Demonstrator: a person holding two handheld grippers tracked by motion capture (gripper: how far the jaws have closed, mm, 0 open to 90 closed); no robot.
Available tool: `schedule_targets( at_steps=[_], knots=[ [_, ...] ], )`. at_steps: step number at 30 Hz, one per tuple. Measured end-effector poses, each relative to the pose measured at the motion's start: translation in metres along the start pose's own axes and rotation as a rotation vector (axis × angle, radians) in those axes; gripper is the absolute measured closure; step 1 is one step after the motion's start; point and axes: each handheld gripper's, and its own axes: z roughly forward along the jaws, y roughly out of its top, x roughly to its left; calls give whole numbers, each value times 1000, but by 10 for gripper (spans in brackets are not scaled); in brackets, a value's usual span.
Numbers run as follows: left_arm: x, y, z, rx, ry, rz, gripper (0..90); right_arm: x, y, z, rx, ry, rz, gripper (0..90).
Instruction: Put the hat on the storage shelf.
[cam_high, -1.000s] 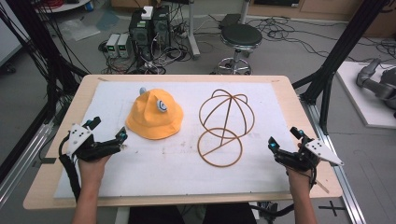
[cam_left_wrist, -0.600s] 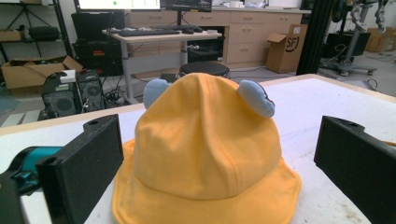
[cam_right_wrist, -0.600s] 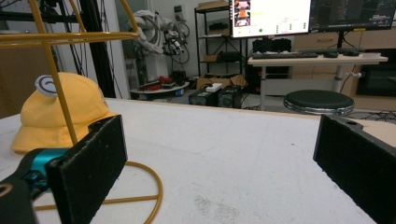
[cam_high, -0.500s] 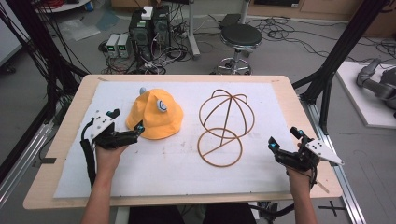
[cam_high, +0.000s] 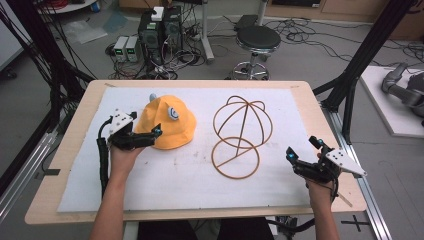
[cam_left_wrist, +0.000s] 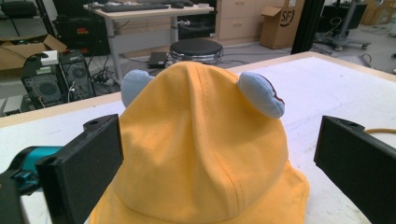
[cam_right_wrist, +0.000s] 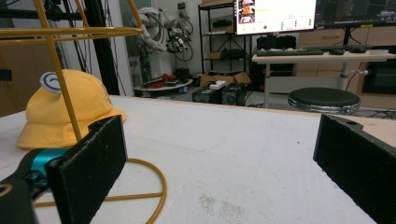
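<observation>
While the yellow hat (cam_high: 167, 121) is lying crown-up on the white mat (cam_high: 190, 175), well to the left of the wire hat stand (cam_high: 242, 135), it is being approached at its near left brim by the left gripper (cam_high: 150, 136). Seen along that gripper's own view, the hat (cam_left_wrist: 201, 154) is being framed straight ahead between the two black jaws, which are being held wide apart with the brim's edge just between them and nothing yet clamped. The crown is being pointed upward, and the two pale blue ears (cam_left_wrist: 259, 93) are being carried high on it, on either side of the central seam. No strong long axis is being shown by the round brim, though it is being spread a little wider toward the stand than away from it.

Of the two hands, the left is judged much the nearer to the hat; the coming move is judged to turn on closing over the brim, which is lying directly forward of the jaws. The right gripper (cam_high: 304, 157) is being held well to the right of the stand, beyond its base ring (cam_right_wrist: 140, 186), its jaws likewise being kept wide and empty. Past the stand, the hat (cam_right_wrist: 65, 112) is being glimpsed from that side too.
</observation>
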Motion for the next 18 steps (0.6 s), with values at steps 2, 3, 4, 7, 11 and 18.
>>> schedule_targets(
  at_steps=[2, 3, 4, 7, 11, 18],
  knots=[
    [0, 1, 3, 5, -1, 2, 18, 0, 0, 0, 1, 2, -7, 24],
    [0, 1, 5, 11, 1, 6, 18, 0, 0, 0, 1, 2, -7, 24],
    [0, 2, 8, 14, 1, 5, 17, 0, 0, 0, 2, 2, -7, 24],
    [4, 1, 16, 46, -9, -4, 18, 0, 0, 0, 5, 4, -5, 24],
    [7, 2, 25, 73, -31, 4, 18, 0, -1, 0, 9, 2, 1, 24],
    [12, 1, 35, 85, -18, -3, 138, -1, -2, 1, 11, 2, -3, 24]
  ],
)
